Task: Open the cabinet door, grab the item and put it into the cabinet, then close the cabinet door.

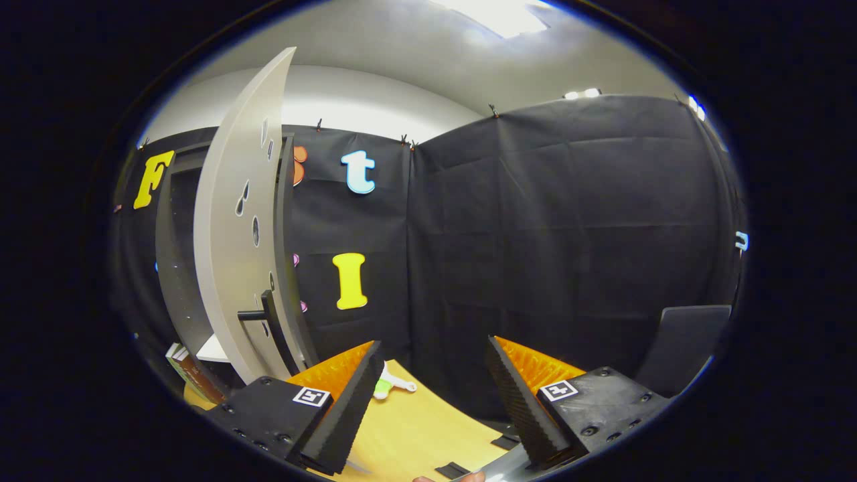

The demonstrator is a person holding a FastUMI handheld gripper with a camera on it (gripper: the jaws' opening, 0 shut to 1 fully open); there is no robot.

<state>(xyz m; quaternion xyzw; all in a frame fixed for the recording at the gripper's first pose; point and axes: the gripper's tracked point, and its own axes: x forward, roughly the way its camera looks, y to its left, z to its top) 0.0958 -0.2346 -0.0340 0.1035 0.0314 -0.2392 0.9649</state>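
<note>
The grey cabinet (177, 268) stands to the left beyond my fingers, and its door (234, 221) is swung open toward me, edge-on. A black bar handle (268, 313) sticks out low on the door, just beyond my left finger. My gripper (435, 371) is open, with only the wooden table (415, 428) between its orange and black fingers. A small green and white item (390, 386) lies on the table, just ahead of the left fingertip and partly hidden by it.
A book-like object (187, 371) lies by the foot of the cabinet to the left. A dark chair back (683, 341) stands beyond the right finger. Small black pieces (455, 468) lie on the table's near part. A fingertip (445, 478) shows at the bottom.
</note>
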